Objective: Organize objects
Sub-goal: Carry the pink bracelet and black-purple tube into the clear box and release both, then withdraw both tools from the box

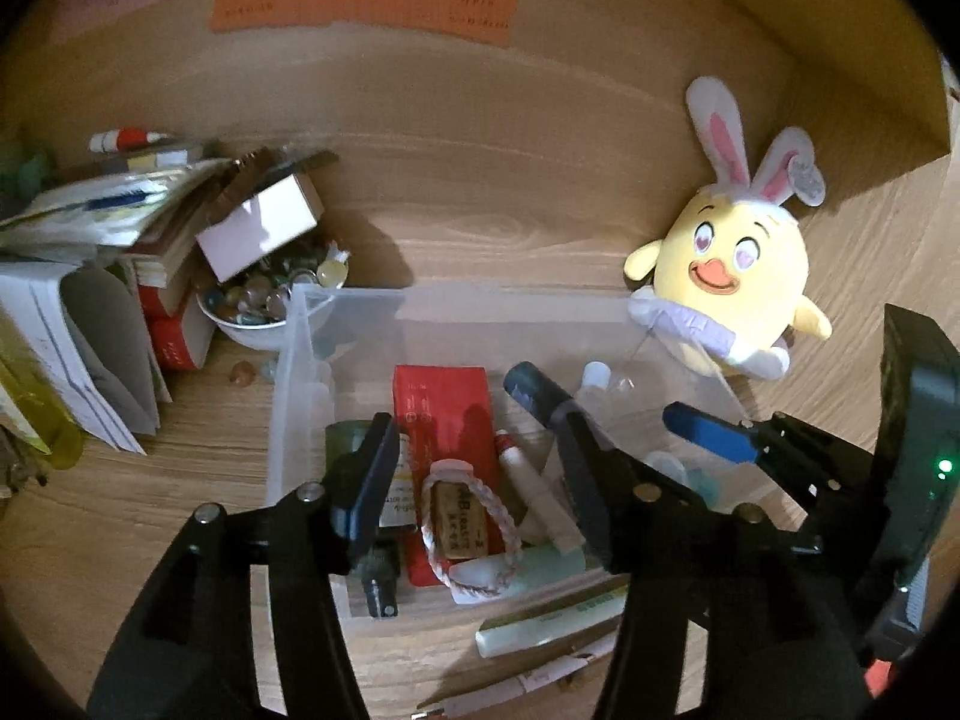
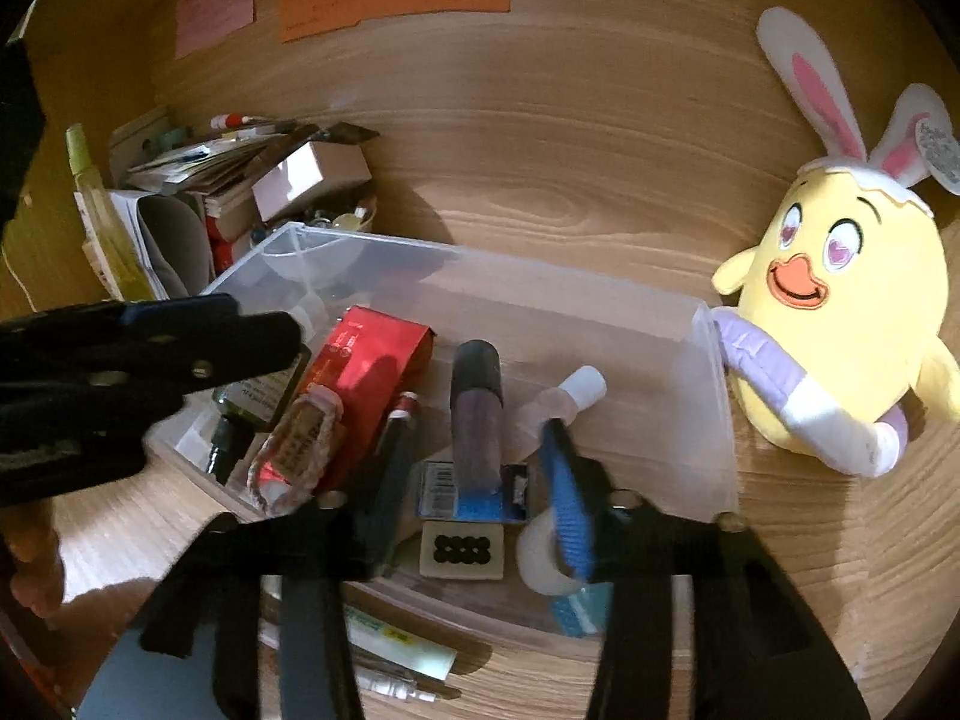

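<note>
Wooden desk spreads wide under everything, and a clear plastic bin sits on it, a yellow chick toy leaning at its right end. Books are stacked off to the left beside a bowl of marbles. Both grippers hang over the bin: left gripper spread wide, nothing between its fingers; right gripper open too, empty. Inside the bin lie a red box, a dark tube and a small white-capped bottle.
</note>
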